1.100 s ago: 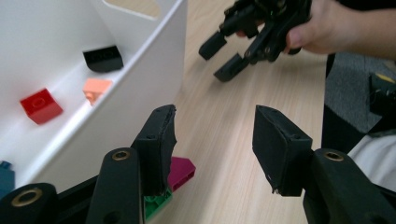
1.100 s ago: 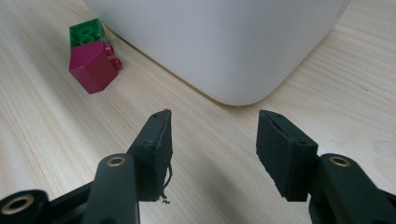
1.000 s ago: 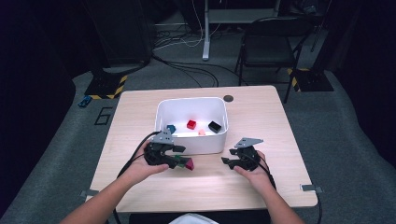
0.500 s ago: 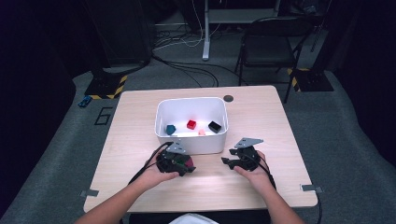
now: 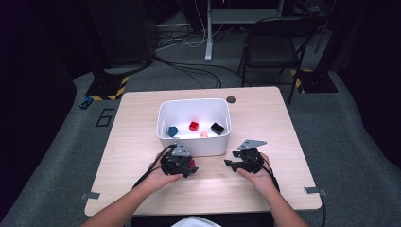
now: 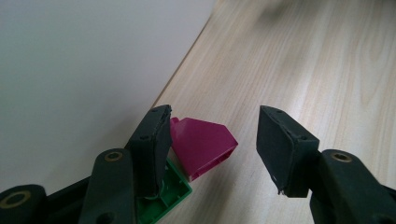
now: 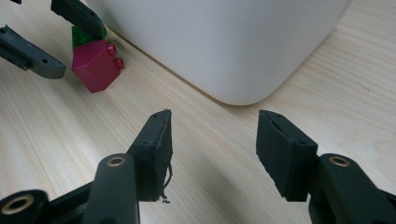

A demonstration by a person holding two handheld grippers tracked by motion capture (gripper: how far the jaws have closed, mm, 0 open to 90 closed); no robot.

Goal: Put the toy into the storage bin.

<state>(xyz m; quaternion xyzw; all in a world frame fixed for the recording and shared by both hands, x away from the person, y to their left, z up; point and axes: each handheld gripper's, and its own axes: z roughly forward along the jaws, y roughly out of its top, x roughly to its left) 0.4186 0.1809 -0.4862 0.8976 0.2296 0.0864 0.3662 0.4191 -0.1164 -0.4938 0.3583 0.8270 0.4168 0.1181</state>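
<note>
High view: the left gripper point(image 5: 185, 166) sits low on the table point(image 5: 142, 137) at about 7 o'clock from the white bin point(image 5: 194, 126), just in front of its near wall. A second ago it was higher up with the magenta block point(image 5: 191, 164) in its jaws; now the block rests on the table at the jaw tips. The right gripper point(image 5: 235, 165) is at 5 o'clock from the bin, where it was before.

Left gripper view: the jaws have just been opening and stand apart. The magenta block point(image 6: 201, 145) lies between them, against the left pad, clear of the right one. A green block point(image 6: 161, 198) lies at 7 o'clock from it, under the left jaw.

Right gripper view: the jaws are half open with nothing between them. The bin's corner is at 12 o'clock, the magenta block point(image 7: 95, 65) at 10 o'clock.
</note>
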